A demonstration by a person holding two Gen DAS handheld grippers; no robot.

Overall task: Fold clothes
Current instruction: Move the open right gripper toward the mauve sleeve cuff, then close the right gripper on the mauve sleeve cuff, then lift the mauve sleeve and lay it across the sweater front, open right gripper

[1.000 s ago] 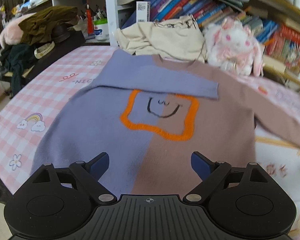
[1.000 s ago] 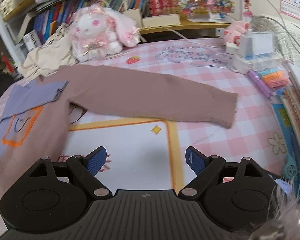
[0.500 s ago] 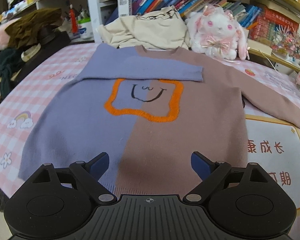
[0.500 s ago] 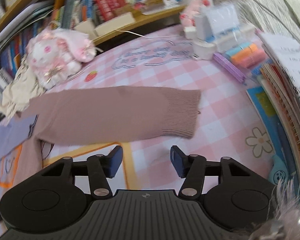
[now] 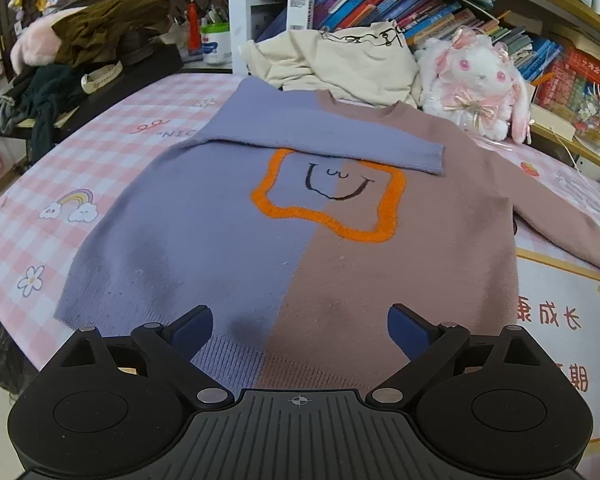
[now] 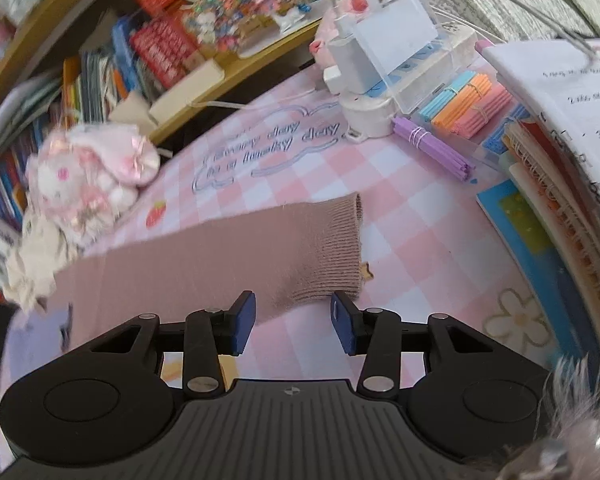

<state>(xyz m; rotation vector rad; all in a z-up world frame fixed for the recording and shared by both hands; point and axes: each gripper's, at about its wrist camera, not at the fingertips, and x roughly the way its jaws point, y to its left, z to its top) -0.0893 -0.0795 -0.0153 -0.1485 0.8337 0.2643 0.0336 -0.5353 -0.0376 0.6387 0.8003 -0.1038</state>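
A sweater (image 5: 300,240), half purple and half brown with an orange-framed smiley, lies flat on the pink checked tablecloth (image 5: 100,160). Its purple sleeve (image 5: 320,140) is folded across the chest. My left gripper (image 5: 300,326) hovers open over the hem, nothing between its fingers. The brown sleeve (image 6: 220,264) stretches out to the right. My right gripper (image 6: 294,316) sits at the sleeve's ribbed cuff (image 6: 328,248), tilted, its jaws closing. The cuff's near edge lies just between the blue fingertips (image 6: 244,316), and the pads are not pressing on it.
A cream garment (image 5: 340,64) and a plush rabbit (image 5: 472,84) lie behind the sweater, under bookshelves. Dark clothes (image 5: 52,92) are piled far left. Right of the cuff stand a stationery box (image 6: 392,60), bundled coloured sticks (image 6: 460,108) and stacked notebooks (image 6: 560,152).
My right gripper has travelled right along the brown sleeve to its cuff, rolled, and its jaws have narrowed. The left gripper has stayed open over the hem.
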